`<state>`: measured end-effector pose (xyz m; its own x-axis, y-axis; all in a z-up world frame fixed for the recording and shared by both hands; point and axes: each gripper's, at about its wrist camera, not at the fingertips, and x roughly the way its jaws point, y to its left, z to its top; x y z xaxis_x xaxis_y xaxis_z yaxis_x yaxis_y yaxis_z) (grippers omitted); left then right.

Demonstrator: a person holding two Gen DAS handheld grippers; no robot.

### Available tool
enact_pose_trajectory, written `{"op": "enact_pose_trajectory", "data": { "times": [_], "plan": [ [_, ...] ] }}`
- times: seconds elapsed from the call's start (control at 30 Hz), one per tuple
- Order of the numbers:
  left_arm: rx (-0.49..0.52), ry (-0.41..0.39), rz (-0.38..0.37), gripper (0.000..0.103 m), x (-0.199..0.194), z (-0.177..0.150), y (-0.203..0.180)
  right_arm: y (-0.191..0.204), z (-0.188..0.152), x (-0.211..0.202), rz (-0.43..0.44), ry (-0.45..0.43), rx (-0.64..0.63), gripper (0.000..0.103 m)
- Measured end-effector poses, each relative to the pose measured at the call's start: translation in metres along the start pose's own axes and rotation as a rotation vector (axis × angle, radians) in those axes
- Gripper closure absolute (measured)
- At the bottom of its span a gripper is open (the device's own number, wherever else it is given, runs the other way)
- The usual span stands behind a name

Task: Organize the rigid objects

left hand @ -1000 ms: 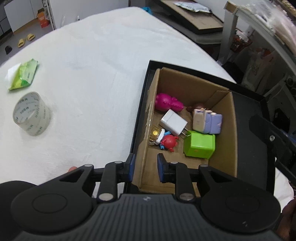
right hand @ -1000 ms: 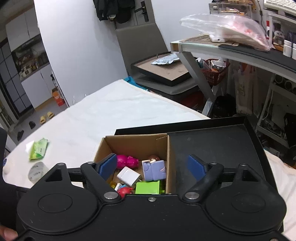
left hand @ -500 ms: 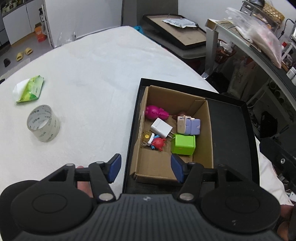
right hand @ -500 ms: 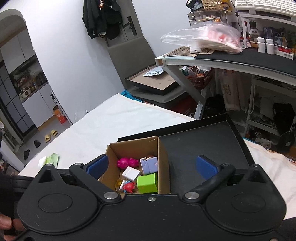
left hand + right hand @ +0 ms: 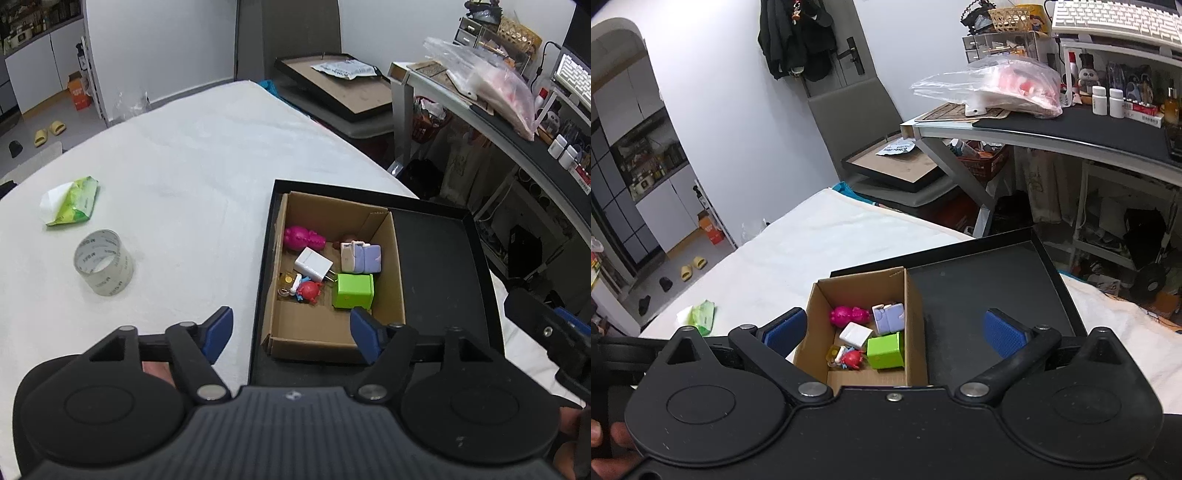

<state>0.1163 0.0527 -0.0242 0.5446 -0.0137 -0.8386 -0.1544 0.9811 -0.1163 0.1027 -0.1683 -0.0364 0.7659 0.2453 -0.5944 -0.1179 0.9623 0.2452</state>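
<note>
A cardboard box (image 5: 391, 266) (image 5: 916, 314) sits in the left half of a black tray (image 5: 439, 266) (image 5: 979, 284) on the white-covered table. In the box lie a magenta toy (image 5: 303, 238) (image 5: 847, 315), a white charger (image 5: 313, 264) (image 5: 855, 334), a lilac and white toy (image 5: 360, 256) (image 5: 888, 317), a green cube (image 5: 352, 291) (image 5: 885, 350) and a red figure (image 5: 308, 291) (image 5: 852, 358). My left gripper (image 5: 291, 330) is open and empty, above the box's near edge. My right gripper (image 5: 894, 330) is open and empty, above box and tray.
A roll of clear tape (image 5: 104, 261) and a green wipes packet (image 5: 74, 201) (image 5: 701, 314) lie on the white cover (image 5: 184, 166) to the left. A desk (image 5: 1052, 129) with a plastic bag stands on the right. A framed board (image 5: 336, 85) rests beyond the table.
My left gripper was shut on the box's near left wall; it has opened, let go and risen back. My right gripper has also risen, staying open.
</note>
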Motion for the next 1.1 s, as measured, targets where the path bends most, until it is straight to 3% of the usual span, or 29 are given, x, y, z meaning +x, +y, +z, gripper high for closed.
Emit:
{"op": "enact_pose_trajectory", "data": {
  "times": [0.33, 0.57, 0.77, 1.1],
  "plan": [
    [0.046, -0.037, -0.003, 0.029, -0.036, -0.01, -0.005, 0.011, 0.003, -0.028, -0.013, 0.017, -0.056, 0.0],
    [0.068, -0.079, -0.012, 0.021, -0.062, -0.022, -0.008, 0.007, 0.003, -0.049, -0.037, 0.042, -0.041, 0.0],
    [0.077, -0.094, -0.012, 0.014, -0.074, -0.032, -0.01, 0.001, -0.003, -0.068, -0.102, 0.03, -0.071, 0.0],
    [0.077, -0.112, -0.022, 0.01, -0.09, -0.052, -0.014, -0.004, -0.014, -0.088, -0.124, 0.018, -0.103, 0.0]
  ]
}}
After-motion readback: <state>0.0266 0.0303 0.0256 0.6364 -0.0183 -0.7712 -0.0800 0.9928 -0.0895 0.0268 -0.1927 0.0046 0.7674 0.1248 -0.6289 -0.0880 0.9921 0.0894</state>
